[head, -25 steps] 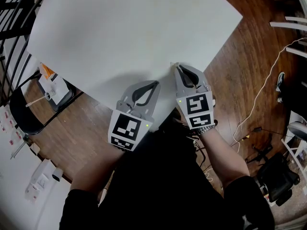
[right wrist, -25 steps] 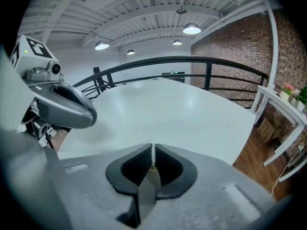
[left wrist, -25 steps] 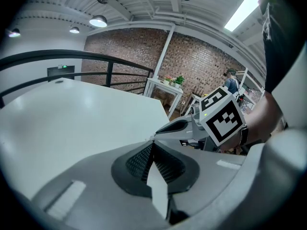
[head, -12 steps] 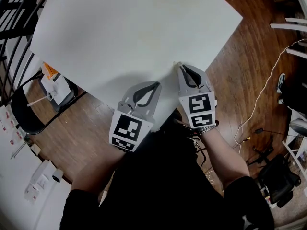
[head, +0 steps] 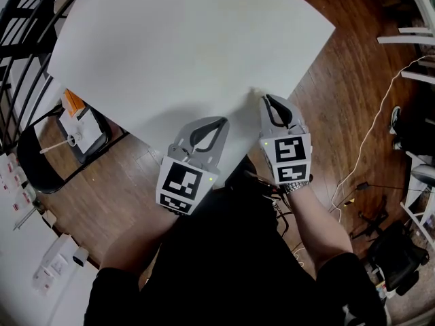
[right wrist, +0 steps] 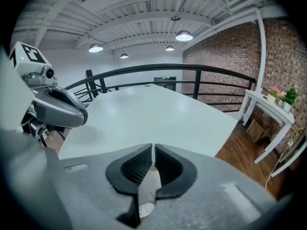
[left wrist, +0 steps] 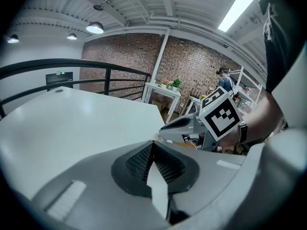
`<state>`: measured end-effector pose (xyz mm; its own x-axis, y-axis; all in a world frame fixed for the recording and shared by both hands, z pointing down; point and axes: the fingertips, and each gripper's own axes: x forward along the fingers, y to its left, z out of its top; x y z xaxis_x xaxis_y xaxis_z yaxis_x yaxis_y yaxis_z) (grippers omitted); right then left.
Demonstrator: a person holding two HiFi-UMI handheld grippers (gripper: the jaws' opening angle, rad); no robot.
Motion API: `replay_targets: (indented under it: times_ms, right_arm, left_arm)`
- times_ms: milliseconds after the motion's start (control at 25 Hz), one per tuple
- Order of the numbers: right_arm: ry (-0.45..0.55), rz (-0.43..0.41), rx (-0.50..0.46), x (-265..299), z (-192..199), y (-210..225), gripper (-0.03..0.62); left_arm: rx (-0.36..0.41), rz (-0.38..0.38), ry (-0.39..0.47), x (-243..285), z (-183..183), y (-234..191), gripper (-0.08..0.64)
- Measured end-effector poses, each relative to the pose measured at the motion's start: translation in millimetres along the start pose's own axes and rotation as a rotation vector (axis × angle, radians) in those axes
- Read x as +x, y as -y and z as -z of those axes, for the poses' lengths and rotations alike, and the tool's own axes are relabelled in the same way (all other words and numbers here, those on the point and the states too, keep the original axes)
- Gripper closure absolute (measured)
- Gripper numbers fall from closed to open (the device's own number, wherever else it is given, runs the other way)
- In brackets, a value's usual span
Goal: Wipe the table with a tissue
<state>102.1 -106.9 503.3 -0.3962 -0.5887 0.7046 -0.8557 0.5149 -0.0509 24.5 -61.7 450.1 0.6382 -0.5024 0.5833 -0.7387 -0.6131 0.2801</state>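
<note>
Left claw: clenched, tips pressed together, hovering over the near edge of the bench on my left side.
Right claw: clenched on a small pale scrap of tissue, its tips down at the bench surface, just beside the left claw and slightly ahead of it.
Tissue: I can only make out a little of it, poking from the right claw's tip and touching the bench near its close edge.
Bench: white and broad, spreading away from both claws.
Floor: dark wood planks, with a white cable trailing across on the right.
Railing: black, curving round the bench's far side.
Wall: brick, far back.
</note>
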Motion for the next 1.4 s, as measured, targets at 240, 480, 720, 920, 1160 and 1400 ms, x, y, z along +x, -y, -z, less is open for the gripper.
replay_targets:
  times_ms: [240, 480, 720, 920, 1160, 1400]
  right_arm:
    - [0.029, 0.031, 0.012, -23, -7, 1, 0.583]
    - [0.069, 0.065, 0.029, -55, -14, -7, 0.583]
    - [0.141, 0.079, 0.047, -87, -31, -29, 0.583]
    - [0.188, 0.098, 0.049, -116, -44, -51, 0.583]
    - [0.248, 0.122, 0.038, -140, -59, -83, 0.583]
    - [0.284, 0.119, 0.012, -156, -70, -117, 0.583]
  left_arm:
    - [0.032, 0.011, 0.026, -9, -10, 9, 0.545]
    - [0.073, 0.027, 0.051, -25, -19, 21, 0.545]
    - [0.110, 0.047, 0.088, -45, -28, 29, 0.545]
    - [0.131, 0.066, 0.128, -71, -37, 35, 0.545]
    - [0.158, 0.087, 0.182, -101, -42, 36, 0.545]
    - [0.162, 0.092, 0.218, -128, -46, 35, 0.545]
